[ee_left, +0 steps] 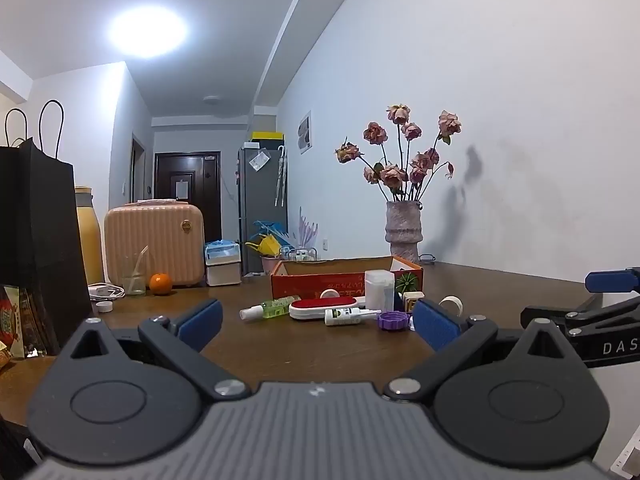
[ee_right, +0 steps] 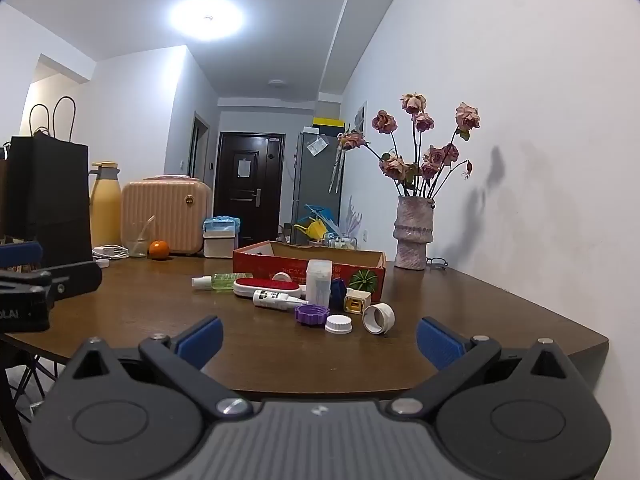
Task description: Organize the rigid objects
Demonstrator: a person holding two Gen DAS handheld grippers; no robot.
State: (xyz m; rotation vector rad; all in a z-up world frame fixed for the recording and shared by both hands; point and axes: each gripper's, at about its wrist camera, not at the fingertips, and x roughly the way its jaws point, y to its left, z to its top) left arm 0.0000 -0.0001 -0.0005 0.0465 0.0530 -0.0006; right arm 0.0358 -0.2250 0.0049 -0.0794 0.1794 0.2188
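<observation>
A red cardboard box (ee_left: 320, 280) (ee_right: 276, 262) stands open on the brown table (ee_right: 160, 312). In front of it lie a green spray bottle (ee_right: 218, 281), a red-and-white lint brush (ee_right: 266, 286), a small white bottle (ee_right: 276, 300), a tall white container (ee_right: 319, 282), a purple lid (ee_right: 312, 315), a white cap (ee_right: 338, 324), a white ring (ee_right: 378, 318) and a yellow-faced cube (ee_right: 356, 302). My left gripper (ee_left: 318, 322) is open and empty, short of them. My right gripper (ee_right: 318, 338) is open and empty at the table's near edge.
A vase of dried roses (ee_right: 412, 236) stands at the back right by the wall. At the back left are a black paper bag (ee_left: 36, 240), a yellow flask (ee_right: 105, 210), a peach case (ee_right: 166, 216), a glass (ee_right: 138, 240) and an orange (ee_right: 159, 249).
</observation>
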